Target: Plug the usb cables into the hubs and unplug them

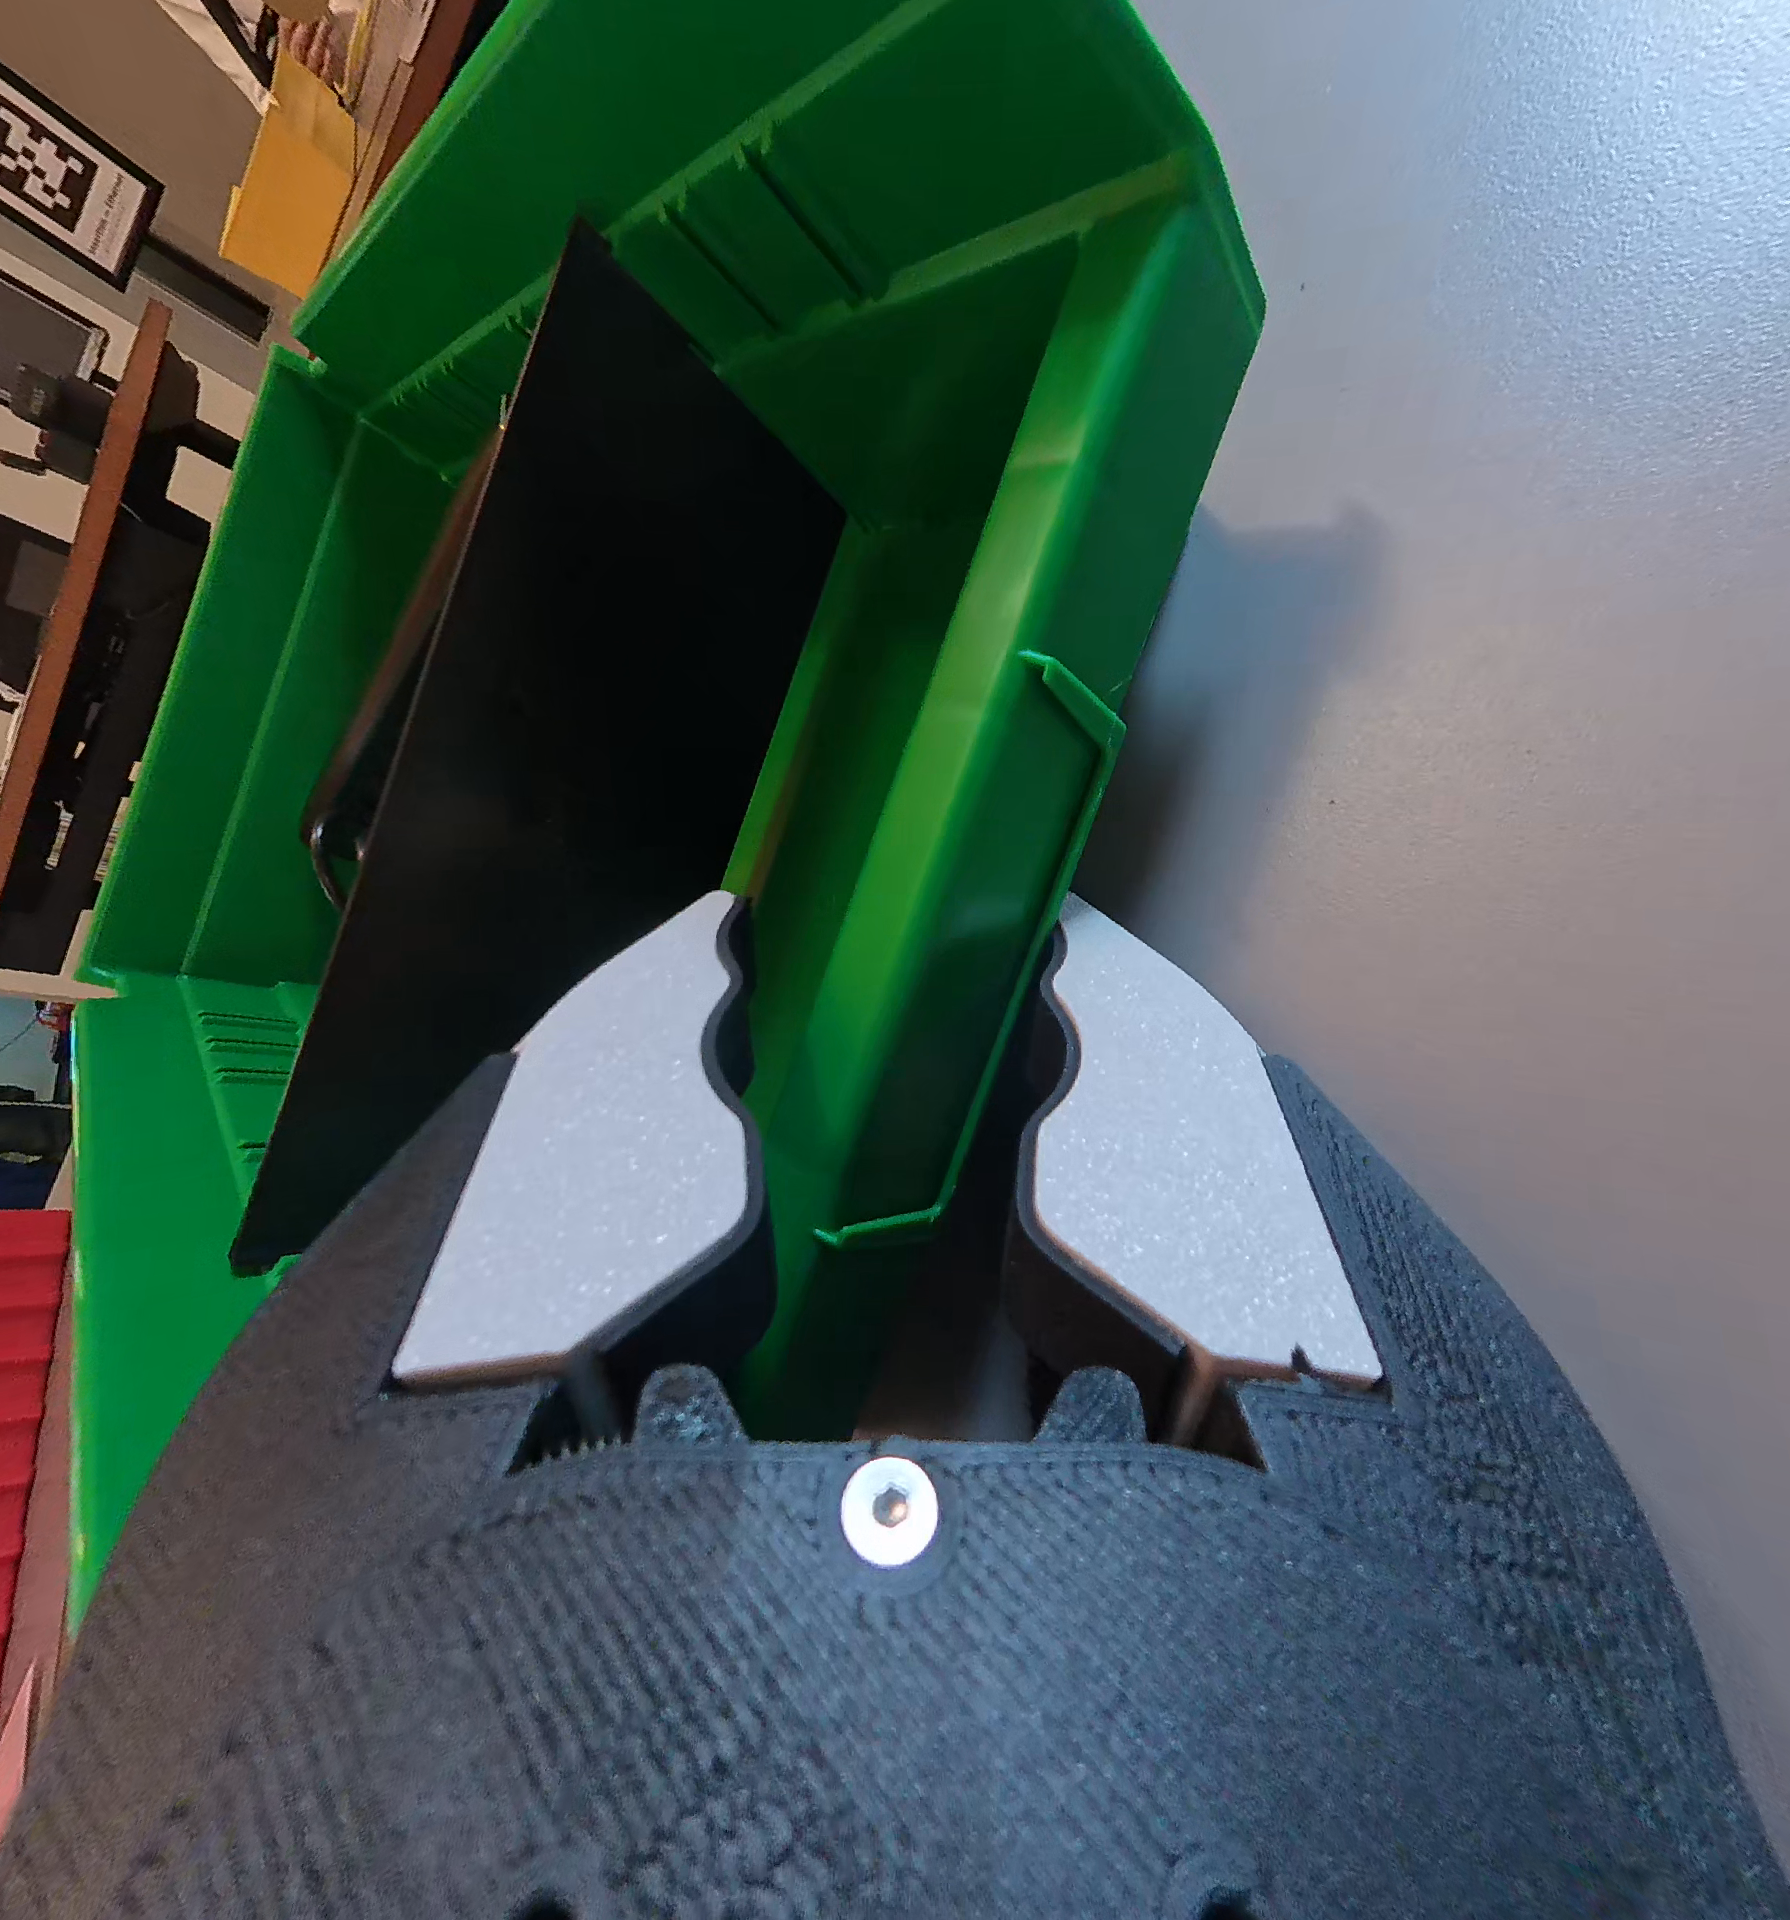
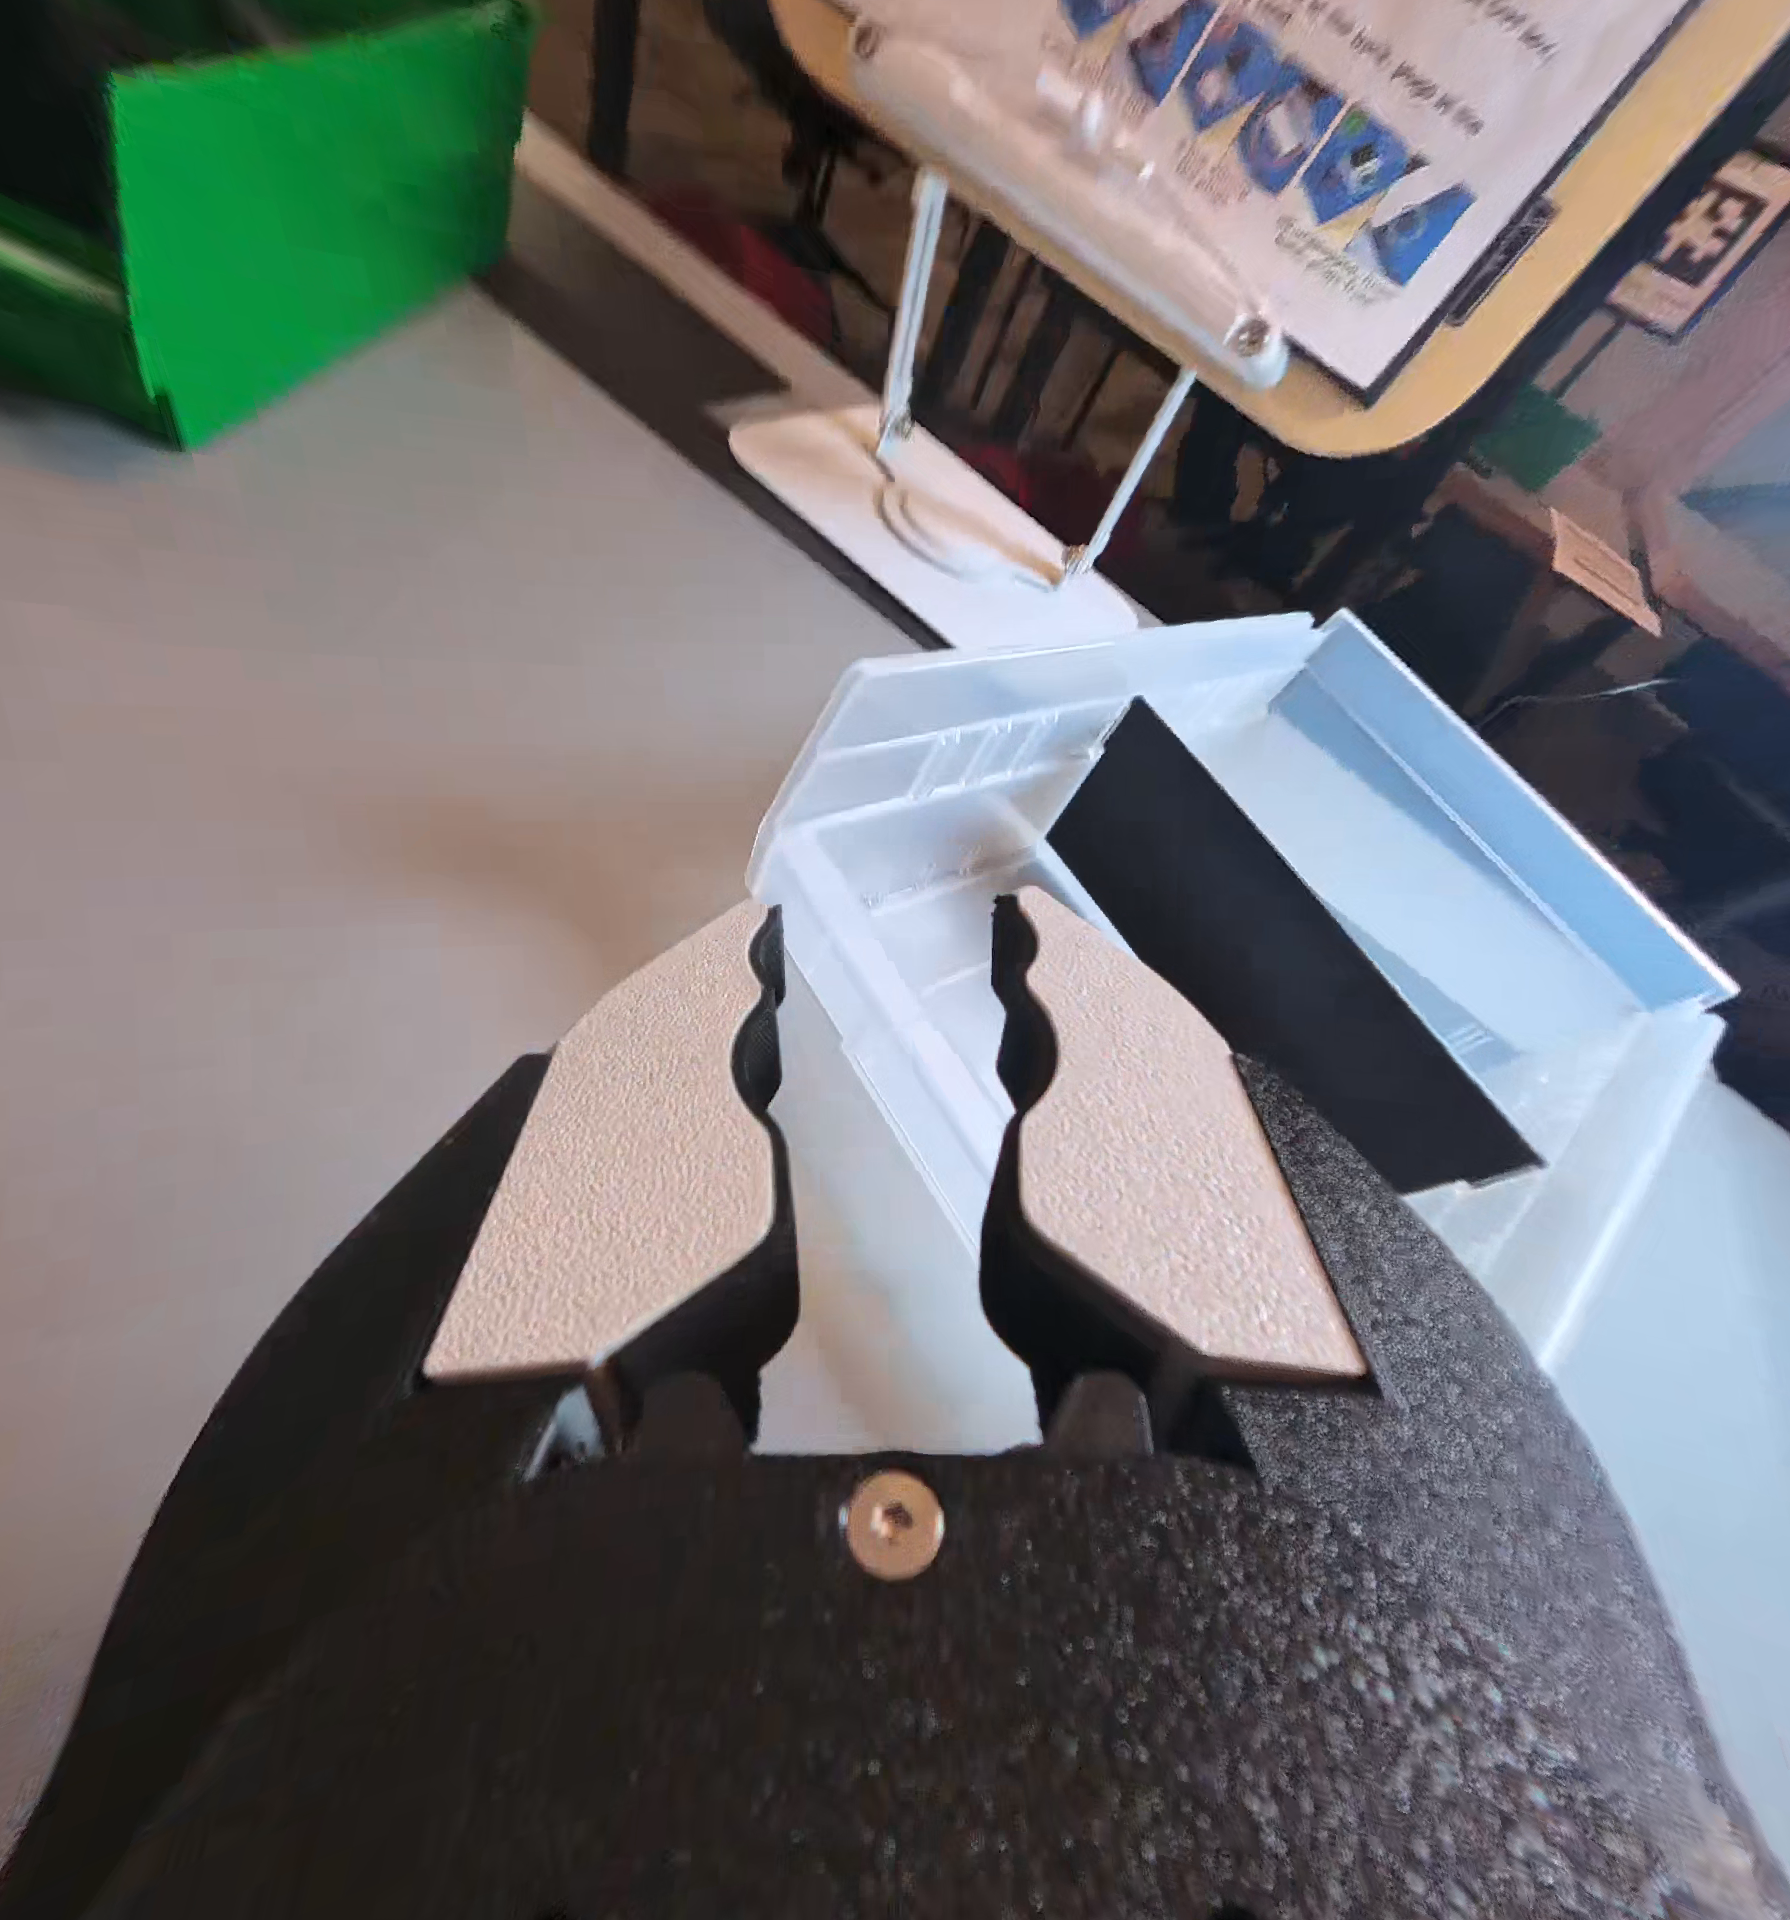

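Left wrist view: shelving and a framed black-and-white marker (image 1: 44, 156) fill the upper left of the frame; a grey tabletop (image 1: 1545, 623) fills the right. A green bin (image 1: 922, 436) runs from centre to top, with a black divider (image 1: 579, 727) standing inside it. The left gripper (image 1: 896, 935) straddles the bin's right wall, its jaws clamped on that wall.

Right wrist view: the green bin sits in the upper left of the frame, a white stand (image 2: 932, 509) with a printed board at top centre, dark room clutter at right. The right gripper (image 2: 886, 914) is tilted; its jaws clamp one wall of a white bin (image 2: 1556, 1278), which holds its own black divider (image 2: 1275, 956). No USB cables or hubs appear in either view.
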`<state>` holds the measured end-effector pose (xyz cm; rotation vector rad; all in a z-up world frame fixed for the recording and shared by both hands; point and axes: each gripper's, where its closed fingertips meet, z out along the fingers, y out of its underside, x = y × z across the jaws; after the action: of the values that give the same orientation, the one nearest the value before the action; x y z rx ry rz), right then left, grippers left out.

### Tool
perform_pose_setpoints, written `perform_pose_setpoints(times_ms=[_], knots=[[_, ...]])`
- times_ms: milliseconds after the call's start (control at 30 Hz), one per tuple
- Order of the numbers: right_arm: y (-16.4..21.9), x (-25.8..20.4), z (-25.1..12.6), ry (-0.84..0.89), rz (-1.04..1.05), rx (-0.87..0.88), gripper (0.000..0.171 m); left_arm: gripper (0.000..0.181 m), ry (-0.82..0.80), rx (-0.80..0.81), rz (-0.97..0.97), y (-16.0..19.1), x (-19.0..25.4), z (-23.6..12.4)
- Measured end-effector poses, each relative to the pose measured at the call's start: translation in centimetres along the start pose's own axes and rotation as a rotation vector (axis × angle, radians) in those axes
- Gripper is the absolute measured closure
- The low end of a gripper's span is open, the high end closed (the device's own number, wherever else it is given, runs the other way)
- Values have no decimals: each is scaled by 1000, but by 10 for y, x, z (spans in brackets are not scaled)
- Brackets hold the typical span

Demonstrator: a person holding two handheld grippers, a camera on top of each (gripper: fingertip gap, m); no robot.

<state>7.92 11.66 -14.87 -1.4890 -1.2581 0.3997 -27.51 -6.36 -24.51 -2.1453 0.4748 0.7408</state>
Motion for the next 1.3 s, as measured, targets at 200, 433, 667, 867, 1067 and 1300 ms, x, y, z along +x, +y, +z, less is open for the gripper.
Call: perform_pose_setpoints(times_ms=[200,433,667,867,1067,1300], knots=[[8,25,-12,104,121,119,131,129,-5,-1,-1,0,0,0],[8,34,-14,165,150,174,130,112,49,172,-155,-31,-2,-30],[8,28,-8,134,162,173,130,126,24,416,-581,-85,-97,-75],[11,29,-10,122,182,172,130,126,72,224,-651,-85,-162,-16],[18,29,-8,89,201,160,133,121,205,-45,-541,-67,-169,57],[10,15,-8,28,122,219,139,107,444,-341,116,-39,-124,98]])
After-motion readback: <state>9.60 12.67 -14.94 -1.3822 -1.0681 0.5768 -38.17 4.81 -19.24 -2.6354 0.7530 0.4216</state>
